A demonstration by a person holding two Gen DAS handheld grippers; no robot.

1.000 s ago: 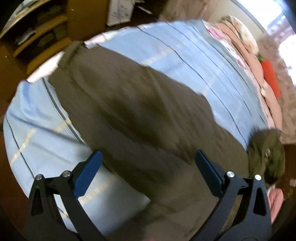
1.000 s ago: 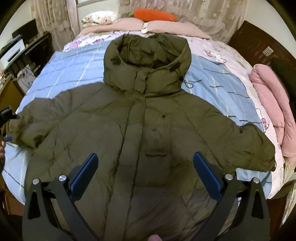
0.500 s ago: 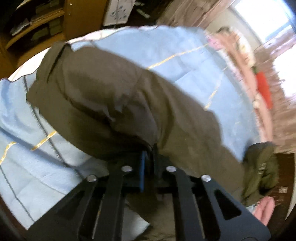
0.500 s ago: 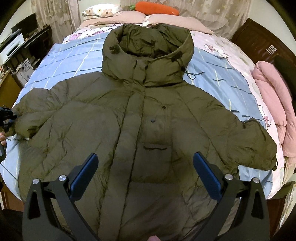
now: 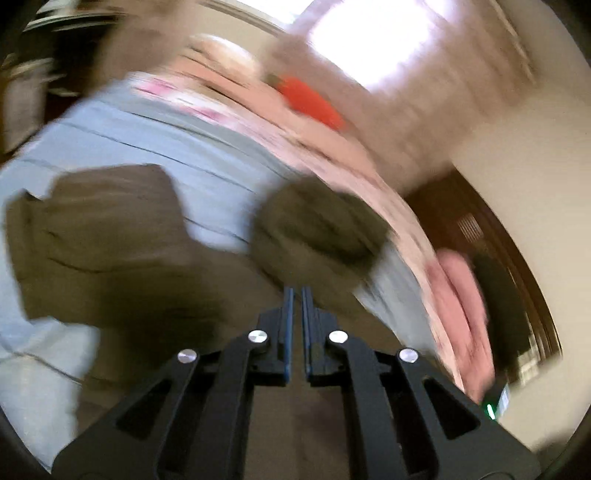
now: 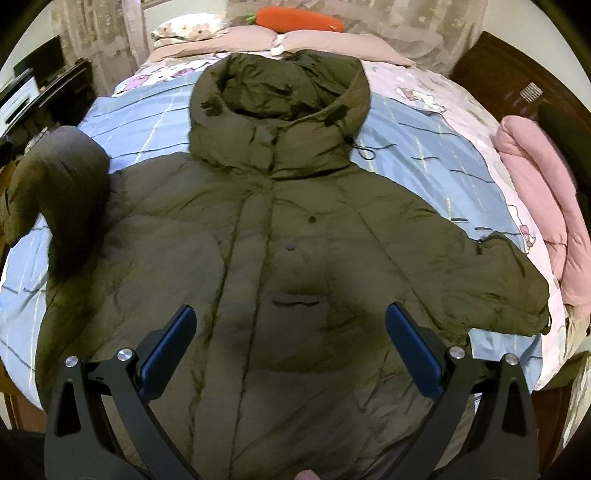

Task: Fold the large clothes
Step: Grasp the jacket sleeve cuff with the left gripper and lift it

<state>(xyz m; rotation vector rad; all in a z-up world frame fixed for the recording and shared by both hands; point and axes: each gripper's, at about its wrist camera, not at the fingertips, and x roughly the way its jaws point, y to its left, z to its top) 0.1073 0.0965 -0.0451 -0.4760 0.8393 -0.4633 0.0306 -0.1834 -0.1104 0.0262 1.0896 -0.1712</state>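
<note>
**Left sleeve lifted, body of the coat lies to its right**

My left gripper (image 5: pixel 297 295) is clamped tight, apparently on the left sleeve (image 6: pixel 62 184), which stands raised off the bed (image 6: pixel 424 147). The olive coat (image 6: pixel 295 258) lies flat, hood toward the pillows, long axis running away from me; the fold goes inward across the chest. My right gripper (image 6: pixel 291 347) hovers wide open and empty over the hem. Beyond: a carrot cushion (image 6: pixel 299 20) and a pink quilt (image 6: pixel 539 192).

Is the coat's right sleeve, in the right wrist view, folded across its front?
No, the right sleeve lies spread out sideways on the blue bedsheet.
</note>
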